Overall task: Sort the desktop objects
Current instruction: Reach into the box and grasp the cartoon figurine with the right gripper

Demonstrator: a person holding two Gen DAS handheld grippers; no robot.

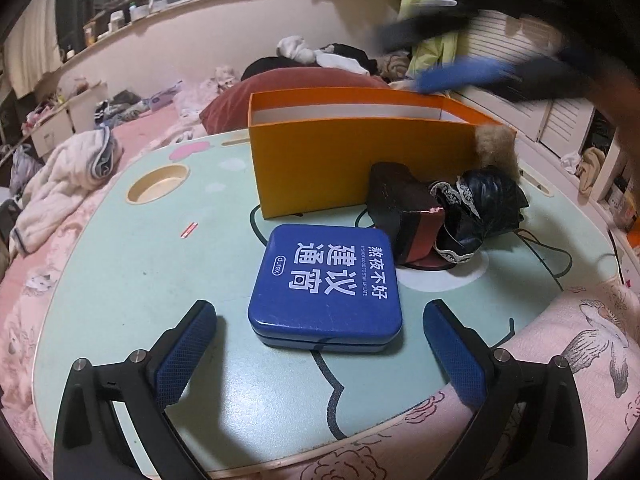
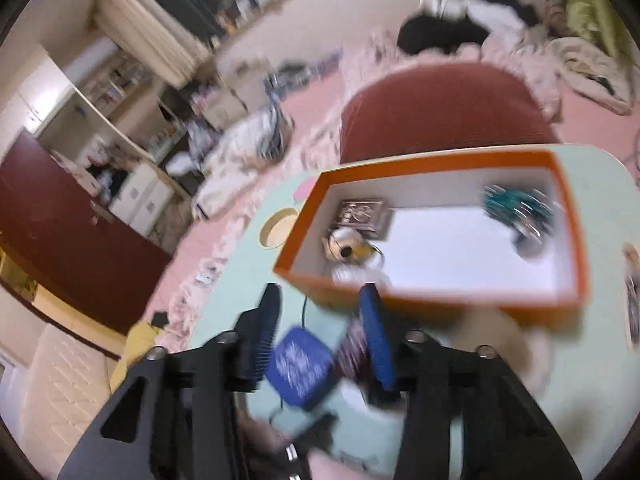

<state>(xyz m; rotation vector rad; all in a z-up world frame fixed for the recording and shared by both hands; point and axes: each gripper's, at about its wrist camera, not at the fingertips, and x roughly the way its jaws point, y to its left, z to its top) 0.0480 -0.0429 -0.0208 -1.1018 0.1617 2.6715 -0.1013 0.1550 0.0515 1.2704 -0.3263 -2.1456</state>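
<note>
Your orange box [image 2: 436, 300] already held several items; the blue tin [image 1: 325, 286] remained outside. Left gripper [image 1: 320, 336] stood wide; right gripper [image 2: 320, 316] stood narrow, holding nothing.

**Surfaces and materials**

Tin [image 1: 325, 287]: painted metal by the look, blue, semi-gloss, scuffed at edges. Box [image 1: 340, 160]: matt orange card, white paper lining. Table [image 1: 132, 280]: smooth mint laminate, printed, slightly grubby. Pouch [image 1: 480, 208]: glossy black cloth, lace trim, fur pompom. Left gripper [image 1: 320, 356]: matt black plastic; pads [image 1: 186, 354] blue textured rubber.
</note>
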